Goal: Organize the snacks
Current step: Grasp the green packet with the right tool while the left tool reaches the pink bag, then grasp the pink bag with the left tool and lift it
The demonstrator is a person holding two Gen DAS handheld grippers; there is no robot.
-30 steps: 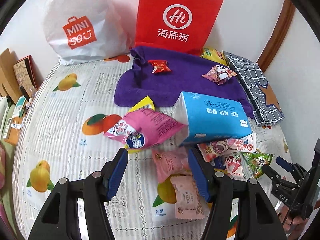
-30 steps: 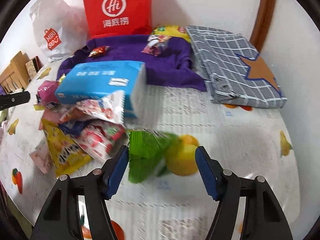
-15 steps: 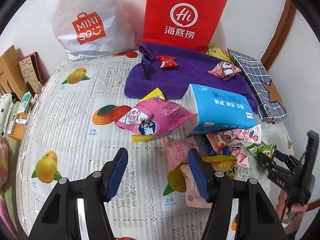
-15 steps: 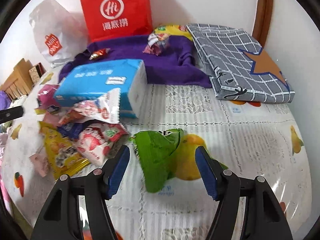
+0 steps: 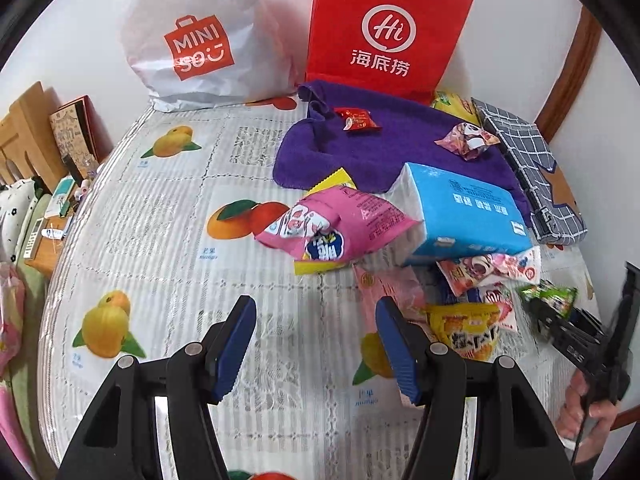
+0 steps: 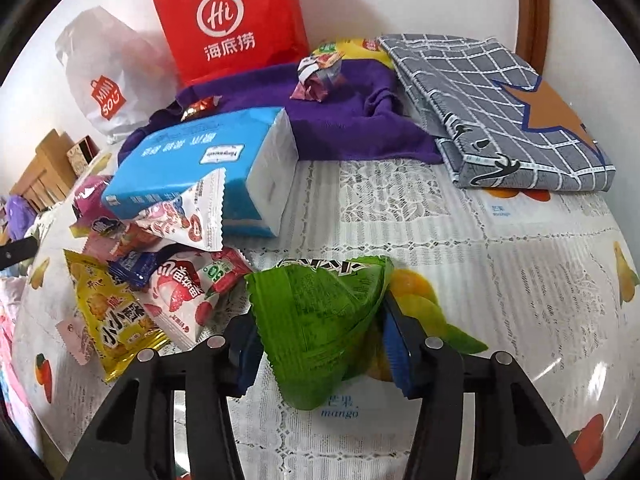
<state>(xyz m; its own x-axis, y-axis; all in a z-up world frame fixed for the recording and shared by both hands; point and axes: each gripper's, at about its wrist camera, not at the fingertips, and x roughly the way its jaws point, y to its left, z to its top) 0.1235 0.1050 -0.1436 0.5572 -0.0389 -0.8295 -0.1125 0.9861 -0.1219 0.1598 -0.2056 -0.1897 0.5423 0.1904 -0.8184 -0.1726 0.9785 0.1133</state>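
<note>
Left wrist view: the left gripper (image 5: 316, 344) hangs over the fruit-printed tablecloth (image 5: 160, 220) with its jaws moderately apart and nothing between them. Ahead and to its right lies the snack heap: a pink snack bag (image 5: 340, 226) resting on a yellow packet (image 5: 320, 266), a blue tissue pack (image 5: 464, 212) touching the pink bag, and below these a pale pink sachet (image 5: 390, 284), a strawberry-print packet (image 5: 492, 270) and a yellow crisp packet (image 5: 466, 330). The right-hand finger partly covers the sachet. A purple towel (image 5: 400, 148) lies behind the heap, carrying a small red sweet (image 5: 358, 120) and a crumpled wrapper (image 5: 468, 142). A white shopping bag (image 5: 196, 36) and a red paper bag (image 5: 384, 36) stand against the wall. A folded grey checked cloth (image 5: 532, 176) lies at the right. At the far right edge the right gripper (image 5: 556, 316) is seen at a green snack packet (image 5: 550, 294), with a hand (image 5: 584, 412) behind it.

Right wrist view: the right gripper (image 6: 320, 344) has its jaws closing on the green snack packet (image 6: 320, 320), which sits crumpled between both pads and touches them. The packet lies on the tablecloth (image 6: 500, 280), just right of the heap: strawberry-print packet (image 6: 188, 292), yellow crisp packet (image 6: 110, 312), tissue pack (image 6: 208, 168). The checked cloth (image 6: 500, 108) and towel (image 6: 340, 120) lie beyond, well apart from the packet.
</note>
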